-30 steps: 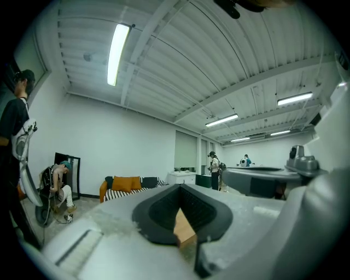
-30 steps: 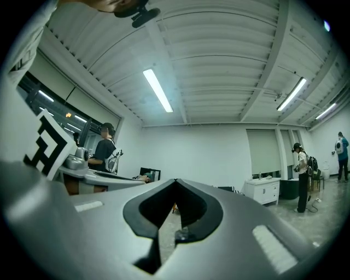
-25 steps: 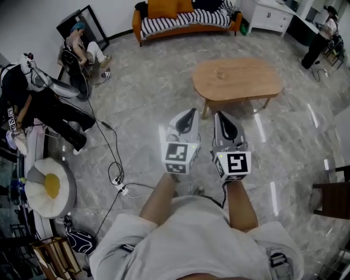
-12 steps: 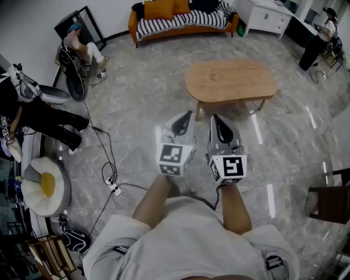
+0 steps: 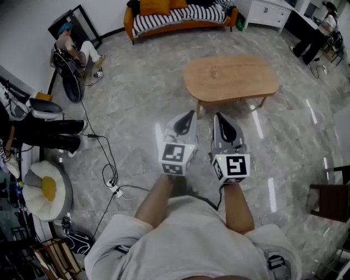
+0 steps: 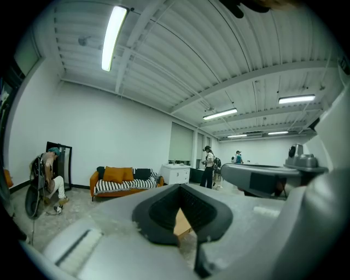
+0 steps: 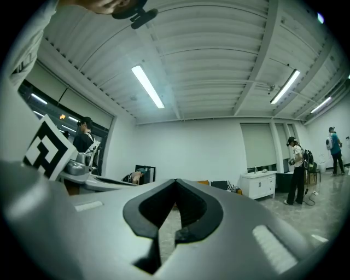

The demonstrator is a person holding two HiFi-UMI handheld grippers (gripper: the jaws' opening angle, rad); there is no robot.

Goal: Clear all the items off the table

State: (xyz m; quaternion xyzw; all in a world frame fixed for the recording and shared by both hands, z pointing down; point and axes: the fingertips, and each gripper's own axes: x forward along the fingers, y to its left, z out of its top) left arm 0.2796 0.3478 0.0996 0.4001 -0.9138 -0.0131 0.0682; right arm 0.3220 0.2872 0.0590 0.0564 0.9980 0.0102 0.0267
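Both my tools are closed and carry nothing. The left tool [image 5: 187, 115] and the right tool [image 5: 220, 117] each have their jaws together at the tips, and in each gripper view only the room shows through the small gap behind the tips. I hold them side by side on the near side of the counter [image 5: 229, 76], pointing toward it and well apart from it.

Compared with a second ago almost nothing is different — the counter sits a little more to the left in the head view, and the tools keep the same pose and the same closed state. The counter top looks bare; I find no item on it. So I judge that the clearing is done, or at least that nothing is left here to pick up — the sofa [image 5: 180, 16] beyond the counter is too far away to check.
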